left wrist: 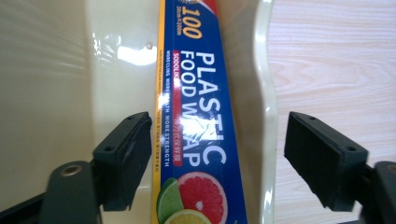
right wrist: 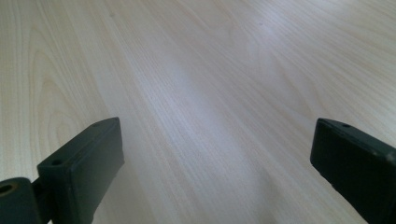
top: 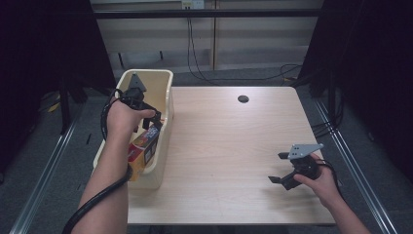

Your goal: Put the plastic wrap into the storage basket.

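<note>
Left gripper point(left wrist: 217, 154) hangs with jaws spread wide, straddling the plastic food wrap box point(left wrist: 198, 121) and the cream bin's point(left wrist: 261, 93) near wall, touching neither; right gripper point(top: 285, 170) rests low over the bare wooden table point(right wrist: 196, 93) at about 4 o'clock, jaws likewise wide and empty. The box sits inside the bin at the table's 9 o'clock edge, leaning against the wall nearest the tabletop, long axis running roughly 12 to 6, its fruit-printed end toward the person. Likely step: either just released or about to be picked; a pick calls for shifting the left gripper so both jaws clear the wall, then closing across the narrow width.
</note>
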Motion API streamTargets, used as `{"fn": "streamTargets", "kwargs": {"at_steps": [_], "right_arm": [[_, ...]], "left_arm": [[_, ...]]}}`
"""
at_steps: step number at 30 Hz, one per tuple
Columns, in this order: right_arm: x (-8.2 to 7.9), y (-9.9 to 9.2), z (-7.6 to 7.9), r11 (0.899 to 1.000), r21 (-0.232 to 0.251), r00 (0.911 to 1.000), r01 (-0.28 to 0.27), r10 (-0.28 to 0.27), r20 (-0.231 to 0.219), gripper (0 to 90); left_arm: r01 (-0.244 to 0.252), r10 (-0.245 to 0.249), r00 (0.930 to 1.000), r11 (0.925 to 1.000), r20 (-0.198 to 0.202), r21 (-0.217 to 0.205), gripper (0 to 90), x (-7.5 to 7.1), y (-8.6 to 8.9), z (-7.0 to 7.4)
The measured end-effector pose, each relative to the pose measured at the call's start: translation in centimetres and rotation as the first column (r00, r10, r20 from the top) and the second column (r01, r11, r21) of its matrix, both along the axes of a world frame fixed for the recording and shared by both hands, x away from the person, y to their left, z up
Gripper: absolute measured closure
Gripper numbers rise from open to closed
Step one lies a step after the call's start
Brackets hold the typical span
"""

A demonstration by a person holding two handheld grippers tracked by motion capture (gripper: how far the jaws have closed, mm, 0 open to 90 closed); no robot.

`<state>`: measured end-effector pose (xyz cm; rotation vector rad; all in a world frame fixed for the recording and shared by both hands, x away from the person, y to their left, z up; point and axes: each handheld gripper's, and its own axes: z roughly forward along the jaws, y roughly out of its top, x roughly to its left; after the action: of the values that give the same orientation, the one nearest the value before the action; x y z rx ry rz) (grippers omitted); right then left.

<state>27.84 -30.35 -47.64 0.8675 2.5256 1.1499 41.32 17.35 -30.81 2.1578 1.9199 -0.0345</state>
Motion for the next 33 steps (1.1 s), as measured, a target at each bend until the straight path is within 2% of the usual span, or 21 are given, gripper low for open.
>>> {"fn": "streamTargets", "kwargs": {"at_steps": [9,16,21,23,25,29,31,33], "right_arm": [[-0.1,0.0,0.0,1.0,-0.005,1.0,0.003,-0.003,0.001,2.6],[-0.3,-0.1,0.1,1.0,-0.001,0.9999,0.01,-0.01,0.005,2.6],[-0.4,0.0,0.1,1.0,0.0,1.0,0.003,-0.003,0.003,2.6],[-0.4,0.0,0.1,1.0,0.001,1.0,0.003,-0.003,0.002,2.6],[-0.4,0.0,0.1,1.0,0.001,1.0,0.003,-0.003,0.002,2.6],[-0.4,0.0,0.1,1.0,-0.001,1.0,0.003,-0.003,0.001,2.6],[-0.3,0.0,0.1,1.0,0.0,1.0,0.003,-0.003,0.001,2.6],[-0.4,0.0,0.1,1.0,0.0,1.0,0.003,-0.003,0.001,2.6]], "left_arm": [[0.05,-0.049,0.9981,0.9979,0.038,-0.04,18.9,0.0,-0.8,1.3],[0.108,-0.102,0.9919,0.9918,0.075,-0.069,18.3,-0.3,-2.4,3.0],[0.143,-0.135,0.9852,0.9868,0.106,-0.075,17.8,-0.4,-3.5,3.9],[0.167,-0.159,0.9803,0.9835,0.118,-0.069,15.1,-0.4,-4.1,4.4],[0.173,-0.164,0.9787,0.9826,0.124,-0.067,15.1,-0.4,-4.3,4.5],[0.212,-0.2,0.9699,0.974,0.139,-0.079,13.7,-0.6,-5.6,4.5],[0.222,-0.209,0.9678,0.9714,0.141,-0.085,12.7,-0.6,-5.8,4.4],[0.238,-0.224,0.9634,0.9681,0.147,-0.079,11.0,-0.6,-6.2,4.3]]}}
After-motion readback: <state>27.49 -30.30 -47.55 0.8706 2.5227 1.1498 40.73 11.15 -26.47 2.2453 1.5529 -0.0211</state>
